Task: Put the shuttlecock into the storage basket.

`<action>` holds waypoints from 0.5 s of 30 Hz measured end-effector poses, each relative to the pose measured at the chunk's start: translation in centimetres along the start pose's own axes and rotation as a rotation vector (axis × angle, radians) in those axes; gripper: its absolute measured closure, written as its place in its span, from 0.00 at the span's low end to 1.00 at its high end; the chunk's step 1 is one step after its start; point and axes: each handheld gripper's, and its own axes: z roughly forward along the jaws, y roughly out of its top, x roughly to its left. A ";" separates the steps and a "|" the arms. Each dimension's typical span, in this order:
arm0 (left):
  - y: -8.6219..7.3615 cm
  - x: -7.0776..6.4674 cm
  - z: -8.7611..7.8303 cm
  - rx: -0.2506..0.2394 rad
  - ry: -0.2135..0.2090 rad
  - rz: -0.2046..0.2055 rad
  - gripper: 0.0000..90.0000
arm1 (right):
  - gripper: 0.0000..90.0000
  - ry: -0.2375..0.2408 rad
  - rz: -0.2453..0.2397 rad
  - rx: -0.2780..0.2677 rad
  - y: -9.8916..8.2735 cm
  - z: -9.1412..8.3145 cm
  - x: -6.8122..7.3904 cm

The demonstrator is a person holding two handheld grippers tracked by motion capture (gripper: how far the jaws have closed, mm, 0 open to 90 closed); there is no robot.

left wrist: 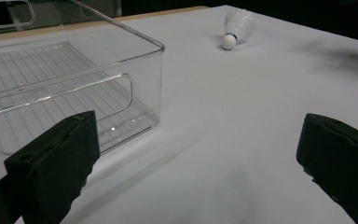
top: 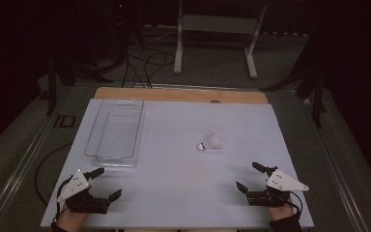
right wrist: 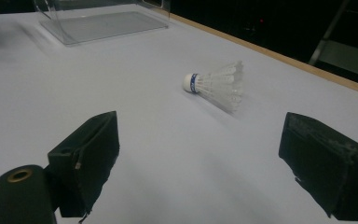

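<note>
Leftmost, the left gripper (top: 102,183) rests near the front corner of the white tabletop (top: 174,183), its black jaws spread wide with nothing between them. Just beyond it stands a clear, rectangular plastic bin (top: 115,131), its long side running away from the person; the left gripper view shows the ribbed floor and handle cut-out (details lost from above). Toward the middle-right lies a white feathered shuttlecock (top: 208,143) on its side, well apart from the bin, cork tip pointing left and toward the person, feathers away to the right. The right gripper view reveals a blue band around its cork. The right gripper (top: 249,177) sits at the near right, jaws likewise wide apart and empty.
</note>
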 end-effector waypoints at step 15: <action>0.4 -0.1 0.0 0.016 -0.004 -0.002 0.00 | 0.14 0.006 -0.006 -0.002 0.1 0.1 0.0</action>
